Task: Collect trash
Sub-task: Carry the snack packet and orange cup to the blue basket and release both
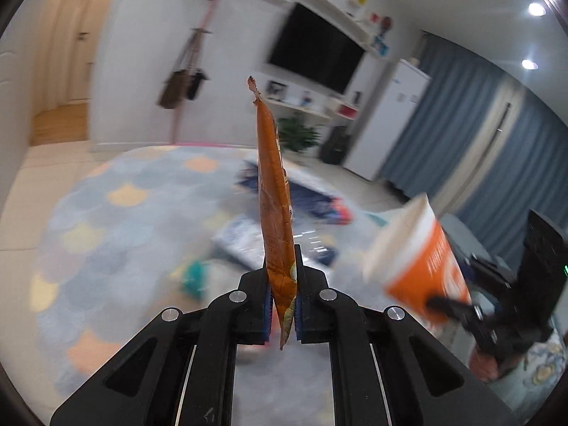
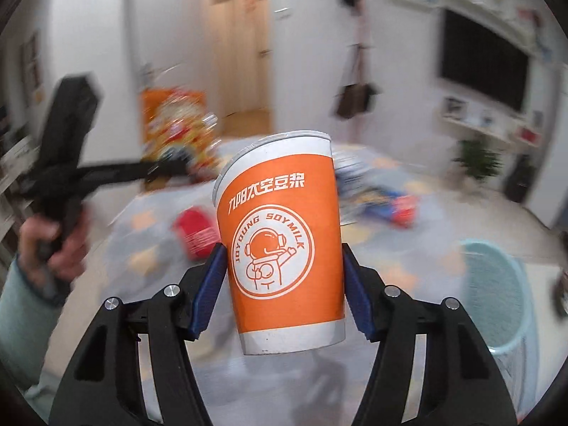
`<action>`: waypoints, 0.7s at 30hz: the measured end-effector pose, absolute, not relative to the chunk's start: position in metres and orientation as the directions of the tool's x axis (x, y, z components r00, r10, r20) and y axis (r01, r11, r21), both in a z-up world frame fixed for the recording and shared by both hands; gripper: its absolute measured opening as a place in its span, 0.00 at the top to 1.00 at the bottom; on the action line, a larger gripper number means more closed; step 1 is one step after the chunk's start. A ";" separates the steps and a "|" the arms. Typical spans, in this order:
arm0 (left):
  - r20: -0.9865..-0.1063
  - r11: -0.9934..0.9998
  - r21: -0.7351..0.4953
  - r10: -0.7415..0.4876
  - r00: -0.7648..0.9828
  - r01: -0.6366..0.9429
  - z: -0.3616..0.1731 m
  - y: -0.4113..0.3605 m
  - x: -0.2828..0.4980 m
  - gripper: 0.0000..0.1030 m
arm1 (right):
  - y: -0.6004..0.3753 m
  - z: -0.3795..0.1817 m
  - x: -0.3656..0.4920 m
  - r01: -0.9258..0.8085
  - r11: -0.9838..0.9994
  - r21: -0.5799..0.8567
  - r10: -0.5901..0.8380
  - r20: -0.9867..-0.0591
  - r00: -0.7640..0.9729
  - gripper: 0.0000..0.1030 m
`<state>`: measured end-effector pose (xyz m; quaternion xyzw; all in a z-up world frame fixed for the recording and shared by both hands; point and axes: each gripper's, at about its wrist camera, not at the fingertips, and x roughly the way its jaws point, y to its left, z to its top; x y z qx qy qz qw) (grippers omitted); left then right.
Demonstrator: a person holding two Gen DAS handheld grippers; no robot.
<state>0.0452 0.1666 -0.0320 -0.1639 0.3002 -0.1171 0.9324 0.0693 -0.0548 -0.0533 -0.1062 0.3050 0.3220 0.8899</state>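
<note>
In the left wrist view, a patterned rug (image 1: 106,220) in pale blue, peach and yellow fills the left and centre of the frame, with blurred litter scattered on it. At centre, the left gripper (image 1: 282,305) is clamped on an orange snack wrapper (image 1: 275,195), which stands edge-on and upright between its blue pads. Behind it, a dark television (image 1: 316,48) hangs on the white wall. At lower right, the right gripper (image 1: 458,310) holds an orange paper cup (image 1: 422,262), tilted.

In the right wrist view, a hand (image 2: 53,245) at the left edge grasps the other tool, whose wrapper (image 2: 174,124) shows blurred at upper left. A red packet (image 2: 195,232) lies on the rug beyond. At centre, the cup (image 2: 284,238) sits gripped between the blue pads (image 2: 209,284), blocking much of the floor. A pale blue mesh basket (image 2: 497,291) stands at lower right.
</note>
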 end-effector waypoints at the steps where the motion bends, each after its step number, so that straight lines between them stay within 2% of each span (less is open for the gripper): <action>1: -0.519 0.915 -0.378 -0.332 0.788 0.137 -0.031 0.157 0.051 0.93 | -0.065 -0.050 0.076 -0.599 0.801 0.015 0.483 -0.606 0.632 0.42; 7: -0.488 0.826 -0.485 -0.527 0.696 0.286 -0.033 0.093 0.103 0.93 | -0.138 -0.048 0.135 -0.311 0.942 0.123 0.314 -0.645 0.696 0.42; 11: -0.515 0.810 -0.490 -0.567 0.643 0.322 -0.034 0.043 0.140 0.93 | -0.195 -0.057 0.170 -0.089 0.978 0.188 0.195 -0.682 0.705 0.42; 15: -0.564 0.817 -0.461 -0.572 0.596 0.348 -0.039 -0.018 0.180 0.93 | -0.236 -0.081 0.200 0.055 0.979 0.195 0.104 -0.717 0.689 0.42; 21: -0.642 0.828 -0.417 -0.560 0.524 0.374 -0.060 -0.087 0.228 0.93 | -0.278 -0.122 0.235 0.168 0.969 0.183 0.037 -0.775 0.631 0.42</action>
